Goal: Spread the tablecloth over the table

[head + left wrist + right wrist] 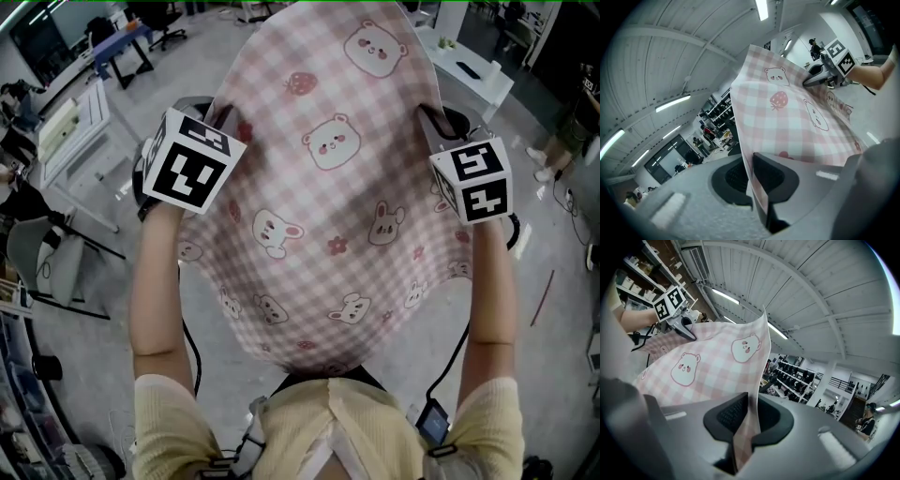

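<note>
Left gripper (752,187): jaws shut tight on a thin edge of the tablecloth (328,187), the fabric pinched flat between dark textured pads (736,176). Right gripper (746,423): same, jaws clamped on the opposite edge with a fold of cloth running down between them. Gripper bodies are matte grey plastic with rounded shells.

The tablecloth is thin, soft pink-and-white gingham printed with cartoon bears, rabbits, strawberries and flowers. It is held up in the air between the two grippers, loosely stretched and sagging in the middle, with the near hem hanging toward the person's chest.

Each gripper carries a black-and-white marker cube (192,164). The person has bare forearms and a pale yellow ribbed knit top (328,431). Below is a glossy grey floor (94,291), with a white rectangular counter (473,70) past the cloth's far right.
</note>
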